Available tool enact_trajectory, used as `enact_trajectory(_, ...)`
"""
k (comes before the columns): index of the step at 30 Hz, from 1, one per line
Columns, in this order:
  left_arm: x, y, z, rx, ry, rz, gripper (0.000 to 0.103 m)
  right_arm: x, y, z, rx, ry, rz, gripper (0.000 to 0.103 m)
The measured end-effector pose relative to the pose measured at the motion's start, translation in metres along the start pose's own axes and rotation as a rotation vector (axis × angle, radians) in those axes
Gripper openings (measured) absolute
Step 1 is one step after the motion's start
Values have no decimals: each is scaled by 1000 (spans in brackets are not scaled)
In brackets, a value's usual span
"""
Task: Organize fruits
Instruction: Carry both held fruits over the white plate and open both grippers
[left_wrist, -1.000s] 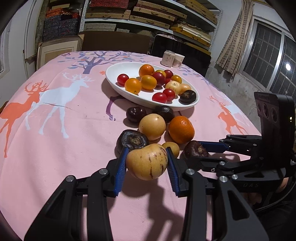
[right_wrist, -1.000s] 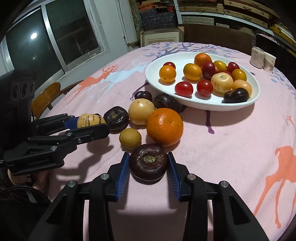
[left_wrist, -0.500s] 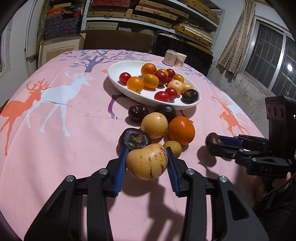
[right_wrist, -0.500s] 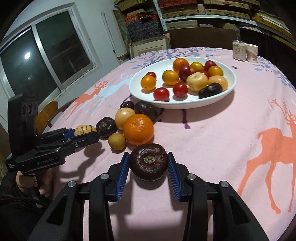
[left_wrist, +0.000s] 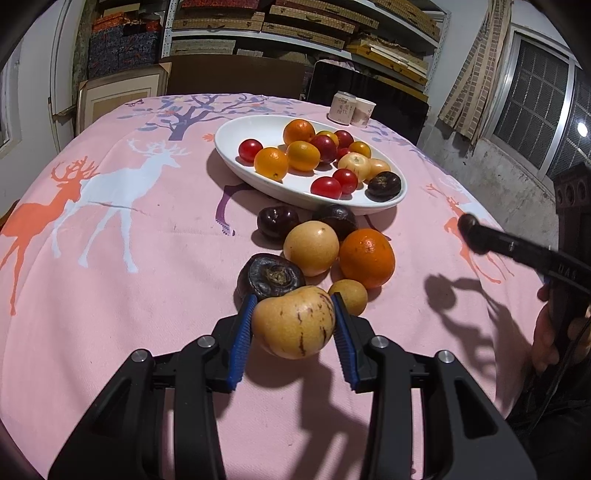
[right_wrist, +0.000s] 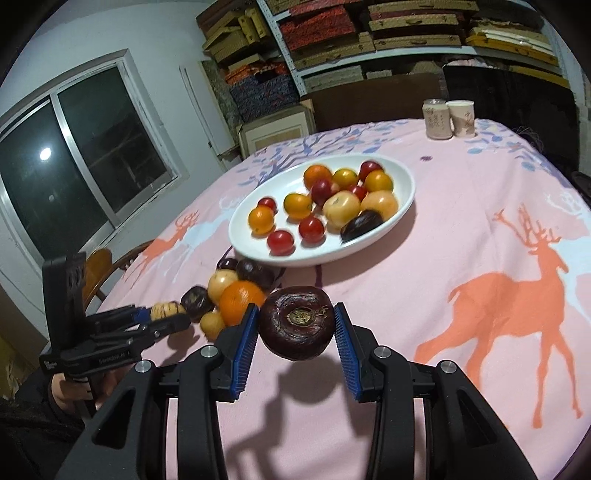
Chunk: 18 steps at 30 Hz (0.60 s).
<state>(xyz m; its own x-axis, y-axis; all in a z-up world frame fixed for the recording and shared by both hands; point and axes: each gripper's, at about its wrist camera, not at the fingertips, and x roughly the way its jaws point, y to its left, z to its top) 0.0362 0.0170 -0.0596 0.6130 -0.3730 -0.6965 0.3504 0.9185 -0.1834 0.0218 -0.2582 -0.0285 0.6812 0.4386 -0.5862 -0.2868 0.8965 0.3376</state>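
1. Right hand-held gripper (right_wrist: 295, 326): clamped on dark fruit (right_wrist: 297, 321), lower centre of frame, lifted above worktop (right_wrist: 461, 236).
2. Left hand-held gripper (left_wrist: 293, 325): clamped on speckled yellow fruit (left_wrist: 293, 323), bottom centre.
3. White dish (right_wrist: 369, 243), mid-frame: advise lowering each fruit into a bare patch before releasing.

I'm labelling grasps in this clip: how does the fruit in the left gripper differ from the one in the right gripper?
The striped yellow fruit in the left gripper is pale with purple streaks; the dark purple fruit in the right gripper is near black, wrinkled, calyx showing. The yellow one is rounded and smooth, the purple flattened. Both are clamped between blue pads.
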Motion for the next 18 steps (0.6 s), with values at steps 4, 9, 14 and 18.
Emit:
enact_trajectory(4, 3, 4, 21, -7, -5, 6, 40, -1, -7, 21, -3, -41, -22, 41)
enact_trajectory(9, 8, -3, 77, 6, -29, -23, 40, 15, -8, 59, -30, -67, -42, 41)
enact_trajectory(14, 38, -14, 131, 25, -29, -31, 40, 52, -8, 94, -46, -53, -78, 41)
enact_trajectory(18, 79, -12, 151, 11, 31, -15, 40, 90, -10, 113, -54, -9, -92, 47)
